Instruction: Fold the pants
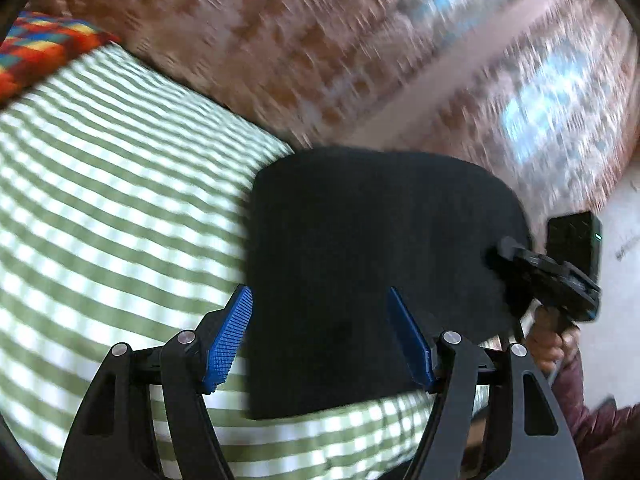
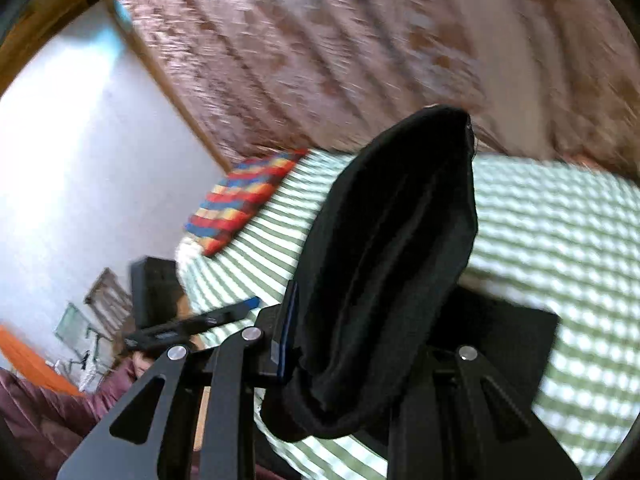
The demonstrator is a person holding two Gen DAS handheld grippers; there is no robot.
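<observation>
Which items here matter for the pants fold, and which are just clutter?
Job:
- black pants, folded on the striped bedsheet
- right gripper, shut on a fold of the pants
- left gripper, open, holding nothing

Lying about:
- multicolour pillow at the bed's far end
- patterned curtain behind the bed

Green-striped bed (image 1: 100, 200) w/ multicolour pillow (image 2: 240, 200), patterned brown curtain (image 1: 280, 40) behind, white wall (image 2: 80, 160).
</observation>
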